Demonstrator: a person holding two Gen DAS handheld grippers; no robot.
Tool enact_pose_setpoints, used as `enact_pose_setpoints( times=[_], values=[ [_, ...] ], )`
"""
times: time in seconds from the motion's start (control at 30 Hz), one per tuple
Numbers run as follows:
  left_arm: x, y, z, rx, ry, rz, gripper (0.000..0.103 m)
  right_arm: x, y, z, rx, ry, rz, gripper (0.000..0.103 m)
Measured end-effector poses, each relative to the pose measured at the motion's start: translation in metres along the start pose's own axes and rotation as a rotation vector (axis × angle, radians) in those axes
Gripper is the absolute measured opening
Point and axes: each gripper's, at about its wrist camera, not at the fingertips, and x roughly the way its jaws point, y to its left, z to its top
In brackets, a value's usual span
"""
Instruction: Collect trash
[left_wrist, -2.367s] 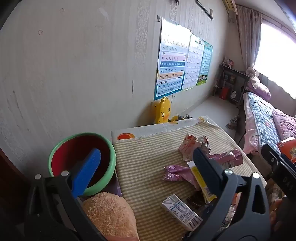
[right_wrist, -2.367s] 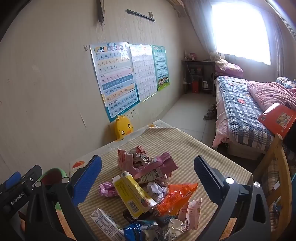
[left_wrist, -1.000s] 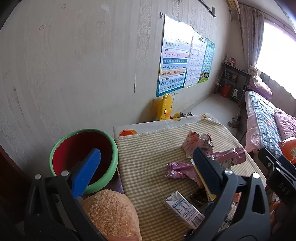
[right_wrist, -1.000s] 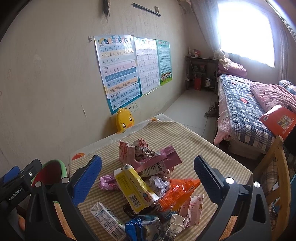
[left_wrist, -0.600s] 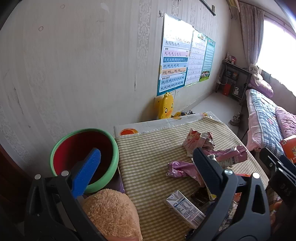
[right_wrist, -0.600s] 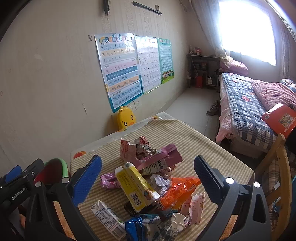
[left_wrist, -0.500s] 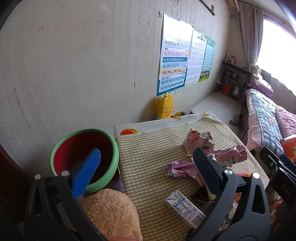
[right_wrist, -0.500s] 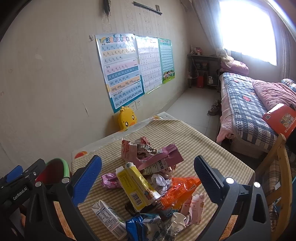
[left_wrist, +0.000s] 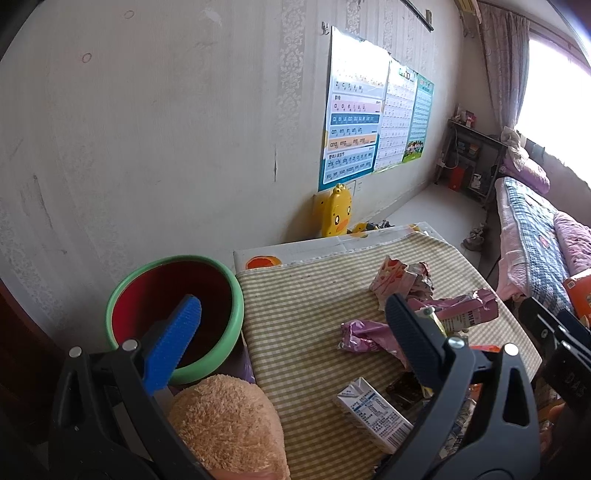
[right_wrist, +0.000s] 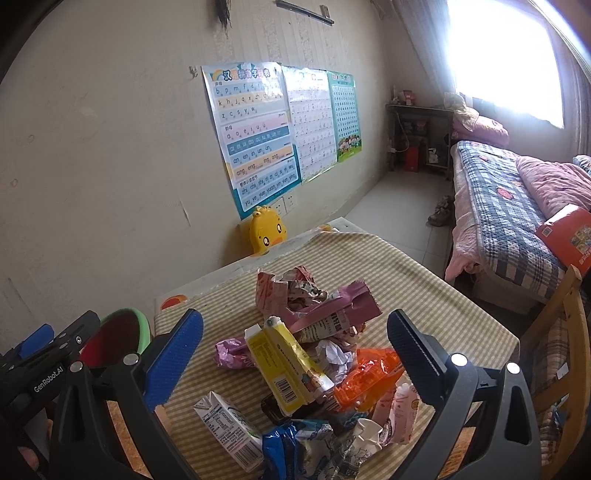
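Both tools spread wide and empty: left tool (left_wrist: 291, 332) above the near desk edge between the red bin (left_wrist: 173, 314) with its green rim and the litter, right tool (right_wrist: 295, 347) over the heap of wrappers and cartons (right_wrist: 310, 354) on the checked desk (right_wrist: 424, 295). Nothing collected yet, bin looking bare. Likely trouble: closing on the loose heap and catching a crinkly corner only, so the yellow carton (right_wrist: 284, 365) slips out or knocks the white carton (right_wrist: 229, 424) off the near edge; also a drop short of the bin, off the desk beside the plush toy (left_wrist: 229, 424).

Home bedroom: quilted bed (right_wrist: 498, 206), learning posters (right_wrist: 255, 136) on wall, checked-cloth table (right_wrist: 424, 295).
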Motion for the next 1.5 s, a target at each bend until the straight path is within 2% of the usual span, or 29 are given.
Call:
enact_pose_setpoints(
  times=[0.27,0.77,1.13,1.33,1.5],
  values=[
    [0.006,0.001,0.000,0.003,0.012,0.015,0.098,0.002,0.000,-0.001,0.000,0.010,0.007,0.095],
    [0.003,0.001,-0.001,0.015,-0.018,0.045,0.098,0.005,0.003,-0.003,-0.001,0.018,0.013,0.095],
    [0.013,0.006,-0.003,0.006,0.012,0.095,0.098,0.008,-0.001,-0.006,0.004,0.033,0.017,0.095],
    [0.038,-0.003,-0.021,0.073,0.158,0.067,0.098,0.017,-0.007,-0.012,0.007,0.065,0.013,0.095],
    [0.061,-0.019,-0.045,0.057,0.307,-0.021,0.098,0.024,-0.019,-0.017,0.027,0.084,0.002,0.095]
  ],
)
